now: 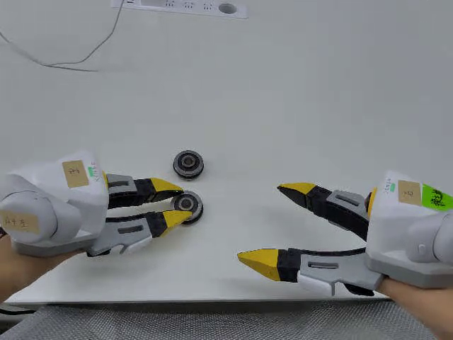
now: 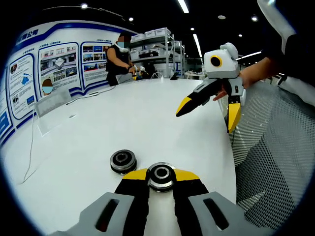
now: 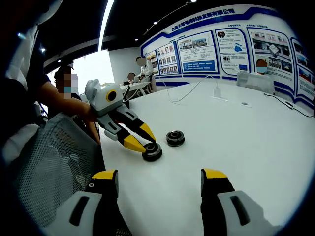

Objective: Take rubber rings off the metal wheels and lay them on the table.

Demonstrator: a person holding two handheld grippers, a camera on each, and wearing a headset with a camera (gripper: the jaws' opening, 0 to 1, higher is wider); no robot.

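My left tongs apparently pinching wheel; right tongs spread. Wheel heavy, slick; rubber ring stretchy, grab there.

Nothing can be read with certainty. On the left gripper, a tan sticker near the front edge of its housing carries one handwritten character. A second tan label at the housing's rear end carries a few handwritten marks. Both are too small to make out. The right gripper bears a tan tag and a green sticker, likewise illegible. Wall posters sit under a blue line of Chinese characters, too blurred to read.
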